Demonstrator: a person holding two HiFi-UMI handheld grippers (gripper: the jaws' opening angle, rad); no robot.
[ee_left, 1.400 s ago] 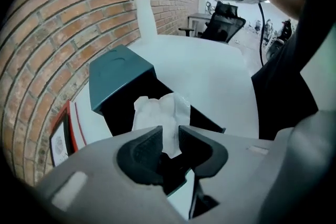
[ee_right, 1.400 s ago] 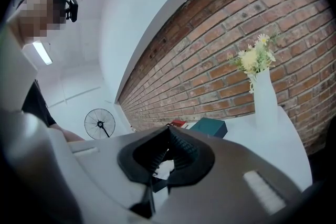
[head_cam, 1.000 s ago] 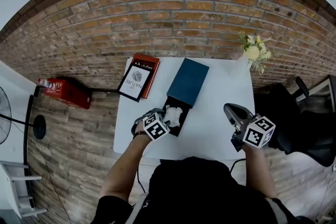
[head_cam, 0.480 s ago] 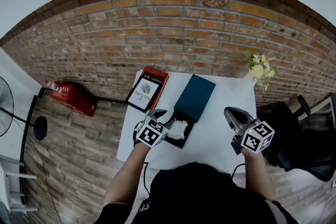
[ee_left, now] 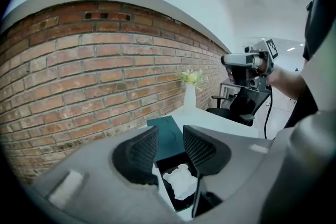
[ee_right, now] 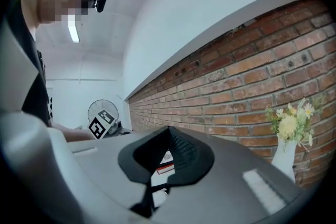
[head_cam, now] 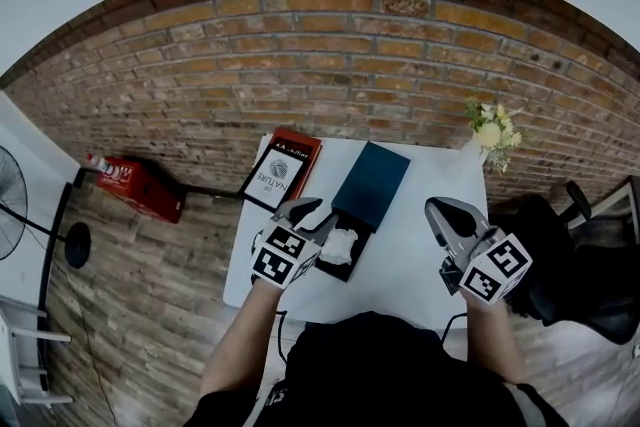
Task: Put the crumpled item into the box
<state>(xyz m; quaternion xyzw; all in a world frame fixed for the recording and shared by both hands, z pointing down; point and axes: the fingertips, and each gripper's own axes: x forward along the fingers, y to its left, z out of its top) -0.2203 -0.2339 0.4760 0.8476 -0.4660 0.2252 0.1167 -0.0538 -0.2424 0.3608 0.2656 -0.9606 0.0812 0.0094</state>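
The crumpled white item (head_cam: 340, 245) lies inside the open black box (head_cam: 346, 269) on the white table (head_cam: 420, 255). The box's teal lid (head_cam: 372, 177) rests just behind it. My left gripper (head_cam: 312, 217) hovers at the box's left edge. In the left gripper view the left gripper (ee_left: 169, 147) has closing jaws with nothing between them. Below it the crumpled item (ee_left: 181, 182) sits in the box (ee_left: 169, 164). My right gripper (head_cam: 437, 208) hangs over the table's right side, its jaw tips together and empty, as the right gripper view (ee_right: 169, 134) also shows.
Two books (head_cam: 280, 171) lie at the table's far left corner. A white vase of flowers (head_cam: 490, 130) stands at the far right corner. A brick wall lies behind. A red object (head_cam: 135, 185) and a fan (head_cam: 15, 225) sit on the floor to the left, a black chair (head_cam: 580, 255) to the right.
My left gripper has drawn back to the left from the box, leaving the crumpled item inside. Its jaws have narrowed. The right gripper has hardly moved.
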